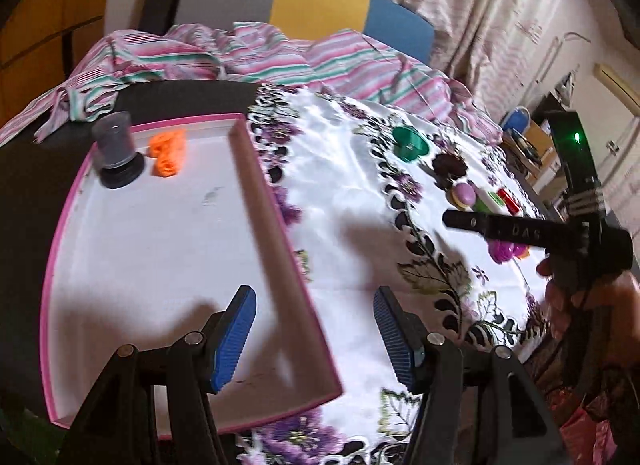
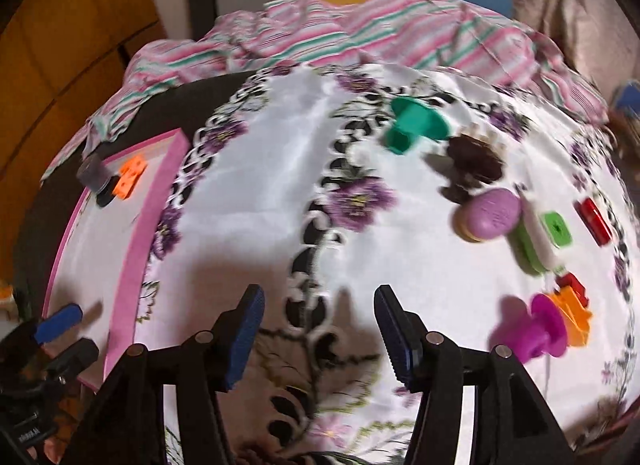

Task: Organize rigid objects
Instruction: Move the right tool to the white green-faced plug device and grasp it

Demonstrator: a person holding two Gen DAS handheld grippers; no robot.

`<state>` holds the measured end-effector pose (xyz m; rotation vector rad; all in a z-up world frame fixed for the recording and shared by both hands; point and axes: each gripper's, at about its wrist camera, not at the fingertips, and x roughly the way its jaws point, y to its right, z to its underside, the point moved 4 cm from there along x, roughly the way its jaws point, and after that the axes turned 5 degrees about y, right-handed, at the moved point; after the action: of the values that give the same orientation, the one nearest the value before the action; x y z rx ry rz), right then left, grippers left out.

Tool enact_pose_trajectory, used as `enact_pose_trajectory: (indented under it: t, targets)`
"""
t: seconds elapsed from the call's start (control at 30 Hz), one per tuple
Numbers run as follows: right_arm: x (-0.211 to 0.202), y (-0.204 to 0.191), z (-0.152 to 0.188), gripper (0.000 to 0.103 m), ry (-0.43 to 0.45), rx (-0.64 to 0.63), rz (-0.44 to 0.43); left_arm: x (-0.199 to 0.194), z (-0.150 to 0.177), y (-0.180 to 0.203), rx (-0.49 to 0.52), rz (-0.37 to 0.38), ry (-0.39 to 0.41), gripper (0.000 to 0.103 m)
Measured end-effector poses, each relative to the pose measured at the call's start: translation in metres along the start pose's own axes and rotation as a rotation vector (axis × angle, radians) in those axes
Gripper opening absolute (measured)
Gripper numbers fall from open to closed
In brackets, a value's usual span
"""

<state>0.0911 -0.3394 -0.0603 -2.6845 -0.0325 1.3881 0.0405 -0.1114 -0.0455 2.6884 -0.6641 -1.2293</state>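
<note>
A white cloth with purple flowers (image 2: 256, 201) covers most of the table, and it serves here as the landmark. Off its far edge lies a crumpled pink-and-green striped sheet (image 1: 248, 57), with a chair back in grey, yellow and blue panels (image 1: 320, 1) behind that.

Against the cloth's left edge sits a shallow white tray with a pink rim (image 1: 276, 201). In the tray's far corner stands a dark grey stamp-like piece (image 1: 116, 153), and just beside it lies an orange block (image 1: 168, 153); the two look close to touching, though I cannot tell for sure.

The remaining rigid pieces sit on the cloth's right half. Farthest back is a green stamp (image 2: 416, 125), with a dark brown flower-shaped piece (image 2: 472, 161) just beside it. Nearer comes a purple dome piece on a tan base (image 2: 492, 213), then a green-and-white flat piece (image 2: 540, 233) and a red block (image 2: 596, 221) towards the right edge. Nearest is a magenta stamp (image 2: 536, 325) lying beside an orange star-shaped piece (image 2: 572, 317), with a small red piece (image 2: 572, 285) just behind the star.

The left gripper (image 1: 316, 337) hangs over the tray's right rim, its blue pads spread wide with nothing between them. The right gripper (image 2: 320, 337) hovers over the cloth's near middle, fingers apart and empty, well away from the pieces; the view is blurred.
</note>
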Motion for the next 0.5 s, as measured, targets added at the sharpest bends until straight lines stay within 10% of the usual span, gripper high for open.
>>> enact_pose_trajectory:
  t: [0.5]
  targets:
    - [-0.012, 0.159, -0.040, 0.064, 0.093, 0.333, 0.258, 0.009, 0.007, 0.032, 0.063, 0.033, -0.039, 0.062]
